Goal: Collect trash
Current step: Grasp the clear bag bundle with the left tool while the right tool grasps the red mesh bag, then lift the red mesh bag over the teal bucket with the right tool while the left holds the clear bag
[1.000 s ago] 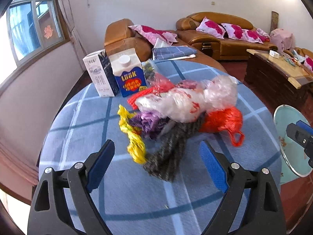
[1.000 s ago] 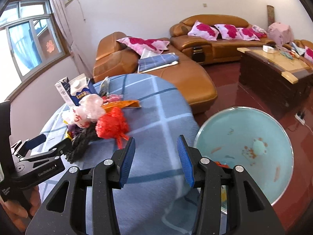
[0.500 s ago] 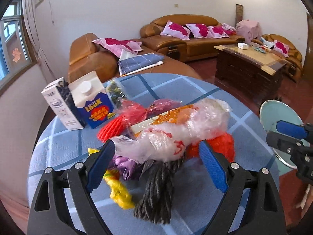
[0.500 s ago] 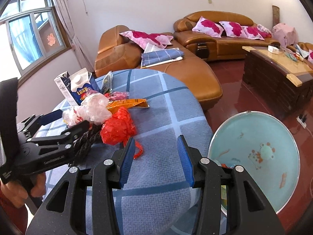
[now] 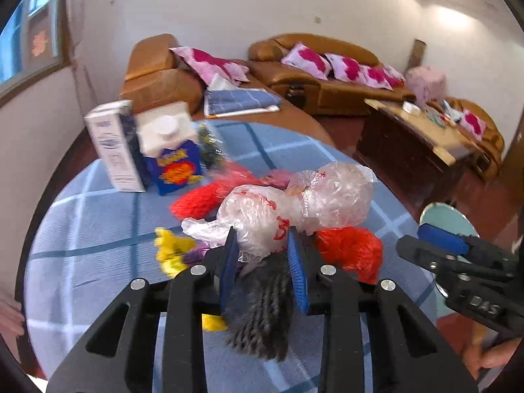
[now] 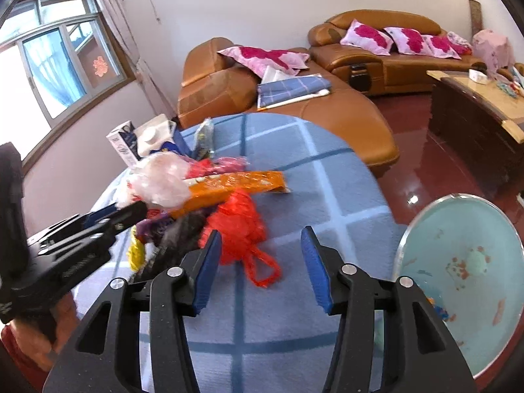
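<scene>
Round blue-checked bench (image 5: 82, 245): two cartons (image 5: 144, 150) at 10 o'clock, trash pile centre — yellow scrap (image 5: 170, 252), clear plastic bag (image 5: 294, 206), red net bag (image 6: 240, 226) at its 4 o'clock. Left hand-held gripper (image 5: 262, 271), jaws closing, blue pads pressed on the grey knitted bundle (image 5: 262, 311) and the clear bag's lower edge. Right hand-held gripper (image 6: 260, 268), jaws apart and opening, nothing between them, red net bag just beyond its left pad; pale blue basin (image 6: 458, 268) at 3 o'clock off the bench edge.
</scene>
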